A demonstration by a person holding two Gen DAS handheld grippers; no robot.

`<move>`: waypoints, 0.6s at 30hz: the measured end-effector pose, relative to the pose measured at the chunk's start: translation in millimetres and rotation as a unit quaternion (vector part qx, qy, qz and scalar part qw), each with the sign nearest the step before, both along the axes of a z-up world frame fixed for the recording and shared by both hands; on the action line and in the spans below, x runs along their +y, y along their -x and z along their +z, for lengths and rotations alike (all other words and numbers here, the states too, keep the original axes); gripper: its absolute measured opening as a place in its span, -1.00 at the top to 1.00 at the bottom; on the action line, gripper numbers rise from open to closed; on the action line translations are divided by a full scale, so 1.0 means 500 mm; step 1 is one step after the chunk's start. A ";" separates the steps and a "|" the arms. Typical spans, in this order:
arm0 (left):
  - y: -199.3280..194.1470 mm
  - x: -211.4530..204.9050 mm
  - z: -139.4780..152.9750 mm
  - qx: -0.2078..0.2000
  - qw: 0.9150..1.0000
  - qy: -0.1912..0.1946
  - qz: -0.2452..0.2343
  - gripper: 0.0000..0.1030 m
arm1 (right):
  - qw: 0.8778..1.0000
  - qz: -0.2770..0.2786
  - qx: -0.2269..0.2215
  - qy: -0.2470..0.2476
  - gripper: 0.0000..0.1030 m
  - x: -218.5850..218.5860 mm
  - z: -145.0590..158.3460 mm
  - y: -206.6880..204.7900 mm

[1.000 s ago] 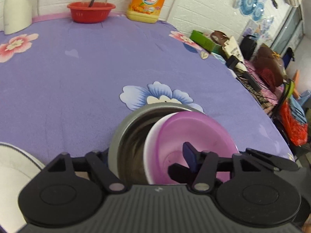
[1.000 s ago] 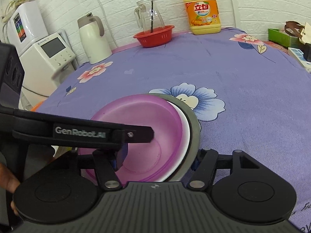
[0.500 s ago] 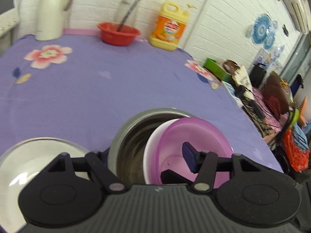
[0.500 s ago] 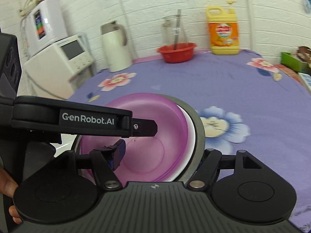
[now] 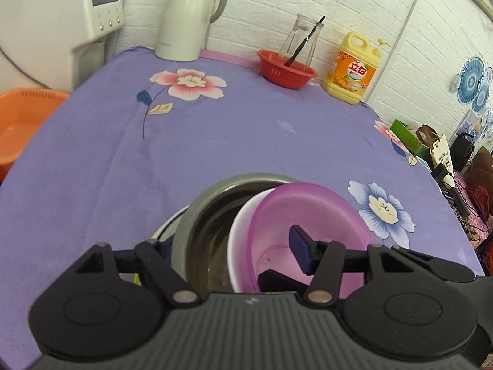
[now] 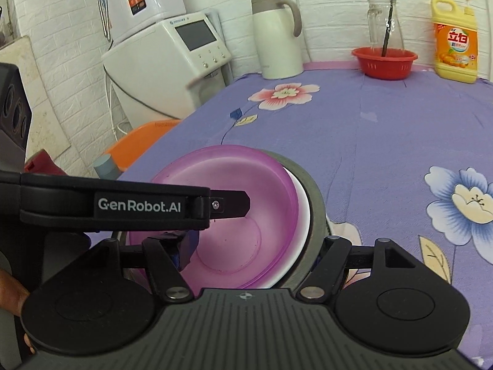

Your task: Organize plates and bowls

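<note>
A stack of nested bowls is held between both grippers: a purple plastic bowl [image 5: 305,215] inside a white bowl [image 5: 238,231] inside a grey metal bowl [image 5: 209,212]. My left gripper [image 5: 228,246] clamps the stack's left rim; one blue pad [image 5: 300,252] sits inside the purple bowl. My right gripper [image 6: 255,246] clamps the right rim, with the purple bowl [image 6: 234,215] and grey bowl's edge [image 6: 314,215] between its fingers. The left gripper's arm [image 6: 123,203] crosses the right wrist view. A white plate's edge [image 5: 168,226] peeks from under the stack.
On the purple flowered tablecloth [image 5: 215,141] stand a white thermos jug [image 5: 188,15], a red basin [image 5: 286,71] holding a glass jar, and a yellow detergent bottle [image 5: 354,71]. A white appliance [image 6: 172,61] and an orange tub [image 5: 21,120] are off the left edge. Clutter lines the right side.
Both grippers have carried the bowl stack leftward over the table, turning toward the left end. The large white plate at lower left is now mostly hidden beneath the stack.
</note>
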State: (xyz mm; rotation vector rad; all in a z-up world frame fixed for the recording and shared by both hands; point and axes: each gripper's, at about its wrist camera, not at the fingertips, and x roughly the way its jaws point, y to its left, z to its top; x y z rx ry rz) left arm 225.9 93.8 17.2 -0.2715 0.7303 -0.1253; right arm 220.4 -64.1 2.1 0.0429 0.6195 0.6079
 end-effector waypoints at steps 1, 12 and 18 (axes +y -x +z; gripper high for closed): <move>-0.001 0.002 -0.006 0.001 1.000 0.001 -0.002 -0.12 | 1.000 -0.001 0.003 0.003 -1.00 0.003 -0.003 -0.002; 0.015 0.005 -0.010 -0.057 0.998 -0.023 -0.005 -0.42 | 1.000 -0.005 -0.007 0.026 -1.00 0.018 -0.011 0.001; 0.024 0.014 0.015 -0.086 0.996 -0.020 0.011 -0.49 | 0.999 -0.017 -0.018 0.036 -1.00 0.031 -0.011 0.006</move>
